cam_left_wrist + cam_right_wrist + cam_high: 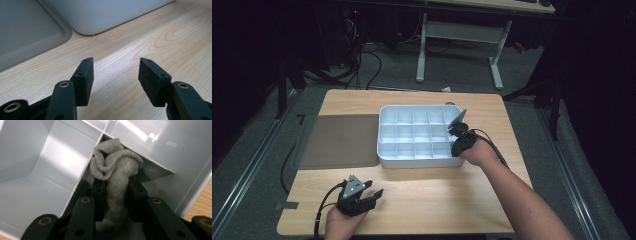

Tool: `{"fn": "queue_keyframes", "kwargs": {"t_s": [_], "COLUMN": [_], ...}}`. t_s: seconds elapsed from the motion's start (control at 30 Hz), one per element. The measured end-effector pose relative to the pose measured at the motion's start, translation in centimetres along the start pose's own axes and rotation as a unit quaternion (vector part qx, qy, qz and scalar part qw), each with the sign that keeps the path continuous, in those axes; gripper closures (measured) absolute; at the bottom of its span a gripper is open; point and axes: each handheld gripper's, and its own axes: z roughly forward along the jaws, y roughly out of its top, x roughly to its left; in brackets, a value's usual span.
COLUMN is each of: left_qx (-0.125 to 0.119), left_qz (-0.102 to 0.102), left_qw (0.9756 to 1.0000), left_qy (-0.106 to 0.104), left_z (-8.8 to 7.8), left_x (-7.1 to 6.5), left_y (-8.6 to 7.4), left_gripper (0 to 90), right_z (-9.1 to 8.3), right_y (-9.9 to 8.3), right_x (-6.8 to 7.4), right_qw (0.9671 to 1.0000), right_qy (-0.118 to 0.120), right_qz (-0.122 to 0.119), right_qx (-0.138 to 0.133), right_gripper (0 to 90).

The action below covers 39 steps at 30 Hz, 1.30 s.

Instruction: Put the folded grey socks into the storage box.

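Looks like a lab/test room, dimly lit: light wooden work table [412, 200] on grey carpet, black cables [362, 60] trailing across the floor, white-legged metal desk frame [462, 45] at the back.

No writing, label, brand, number or sign is showing legibly on anything in these views
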Motion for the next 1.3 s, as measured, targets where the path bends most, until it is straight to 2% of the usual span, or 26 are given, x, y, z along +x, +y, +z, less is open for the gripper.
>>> {"fn": "queue_keyframes", "kwargs": {"t_s": [0.03, 0.1, 0.17, 0.27, 0.37, 0.6, 0.67, 0.73, 0.83, 0.87, 0.93, 1.13, 1.3], "left_qx": [0.000, 0.000, -0.001, -0.001, -0.001, 0.001, 0.001, 0.000, 0.000, 0.000, -0.001, 0.000, 0.001], "left_qz": [0.000, 0.000, -0.001, -0.001, -0.001, 0.001, 0.001, 0.001, 0.000, 0.000, 0.001, 0.002, 0.000], "left_qw": [1.0000, 1.0000, 1.0000, 1.0000, 1.0000, 1.0000, 1.0000, 1.0000, 1.0000, 1.0000, 1.0000, 1.0000, 1.0000], "left_qy": [0.000, 0.000, 0.000, -0.001, -0.001, -0.002, -0.001, -0.001, -0.002, -0.002, -0.005, -0.005, -0.006], "left_z": [0.0, 0.0, 0.0, 0.0, 0.0, 0.0, 0.0, 0.0, 0.1, 0.1, 0.1, 0.1, 0.1], "left_x": [0.0, 0.0, 0.0, 0.0, 0.0, 0.0, 0.0, 0.0, 0.0, 0.0, -0.1, -0.1, -0.1], "left_y": [0.0, 0.0, 0.0, 0.0, 0.0, 0.0, 0.0, 0.0, 0.0, 0.0, 0.0, 0.0, 0.0], "left_gripper": [46.5, 46.5, 46.5, 46.6, 46.6, 46.6, 46.6, 46.6, 46.6, 46.6, 46.7, 46.8, 46.8], "right_z": [-0.1, -0.3, -0.5, -0.7, -1.1, -3.0, -3.6, -3.9, -4.0, -3.9, -3.3, -1.2, -0.4], "right_y": [0.0, 0.1, 0.1, 0.2, 0.2, 0.1, 0.0, -0.3, -0.8, -1.0, -1.3, -1.4, -1.2], "right_x": [0.1, 0.0, 0.0, 0.0, -0.1, -0.2, -0.3, -0.1, 0.0, 0.0, -0.1, 0.0, 0.1], "right_qw": [1.0000, 1.0000, 1.0000, 1.0000, 1.0000, 0.9996, 0.9994, 0.9995, 0.9997, 0.9999, 0.9999, 0.9998, 0.9997], "right_qy": [-0.001, 0.000, 0.005, 0.005, 0.006, 0.012, 0.017, 0.021, 0.006, 0.007, 0.010, 0.015, 0.018], "right_qz": [0.006, 0.000, 0.006, -0.005, -0.004, -0.001, -0.003, -0.003, -0.016, -0.006, -0.012, -0.009, -0.005], "right_qx": [0.003, 0.002, 0.003, 0.000, -0.002, -0.025, -0.029, -0.023, -0.018, -0.013, -0.007, 0.012, 0.018], "right_gripper": [69.7, 68.5, 66.2, 62.2, 61.0, 59.4, 63.0, 72.0, 86.3, 88.5, 89.8, 89.2, 88.9]}}
